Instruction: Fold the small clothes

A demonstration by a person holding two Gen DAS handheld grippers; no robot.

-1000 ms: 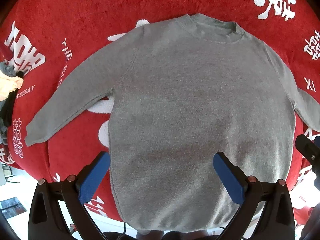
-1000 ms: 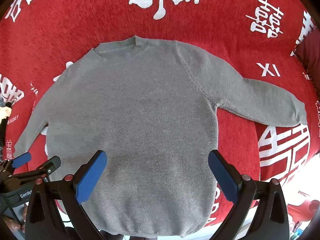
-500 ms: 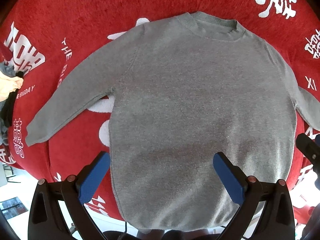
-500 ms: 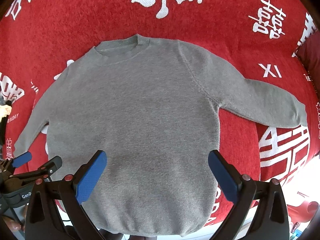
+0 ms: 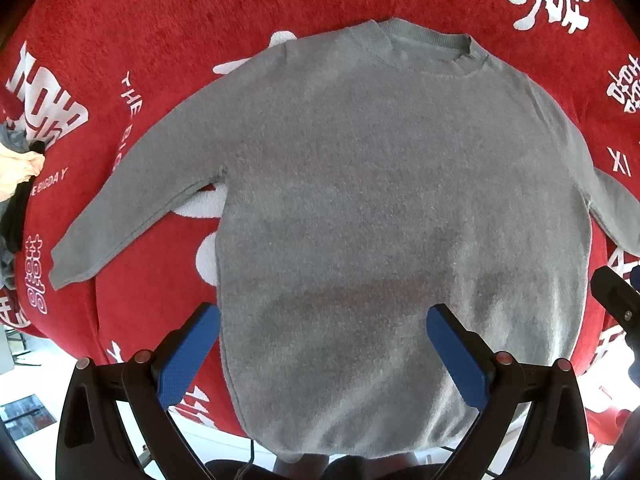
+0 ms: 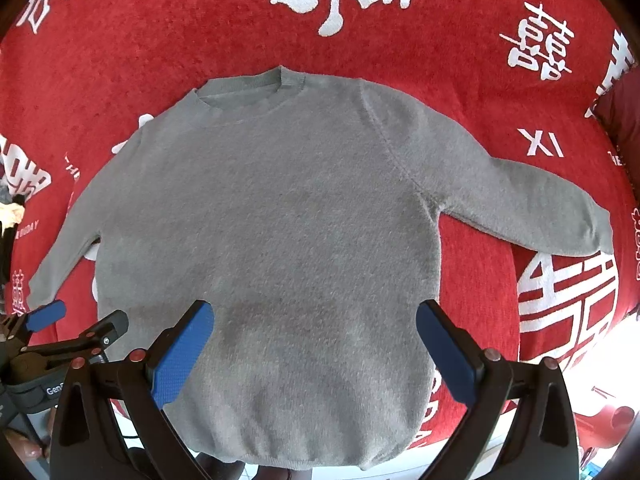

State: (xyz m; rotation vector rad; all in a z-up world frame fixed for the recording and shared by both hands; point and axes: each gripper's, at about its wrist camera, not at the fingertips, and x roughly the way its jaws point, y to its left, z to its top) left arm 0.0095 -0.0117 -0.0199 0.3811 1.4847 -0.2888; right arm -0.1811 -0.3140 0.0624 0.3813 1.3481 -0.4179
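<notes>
A gray sweater [image 5: 400, 216] lies spread flat, front up, on a red blanket [image 5: 168, 40] printed with white characters and letters. Its round collar [image 5: 430, 46] points away from both cameras and its hem hangs a little over the blanket's near edge. Both sleeves are stretched outward and slightly down: one sleeve [image 5: 136, 204] runs toward the left side of the left wrist view and ends in a cuff lying on the blanket, and the other sleeve [image 6: 520, 200] runs toward the right side of the right wrist view, its cuff resting just above a large white printed symbol. The left gripper [image 5: 322, 354] hangs above the lower part of the sweater with its jaws spread wide; its blue pads [image 5: 188, 356] frame the lower left side of the body, one pad over the side seam and the other over the cloth, and whether they touch the knit cannot be told. The right gripper [image 6: 314, 350] is likewise spread wide over the lower middle of the sweater, holding nothing. In the right wrist view the left gripper appears at the lower left edge, just beside the sweater's side and near the cuff. At the far left edge of the left wrist view a small pile of other clothes [image 5: 18, 168], cream, black and gray, sits on the blanket well apart from the sweater.
</notes>
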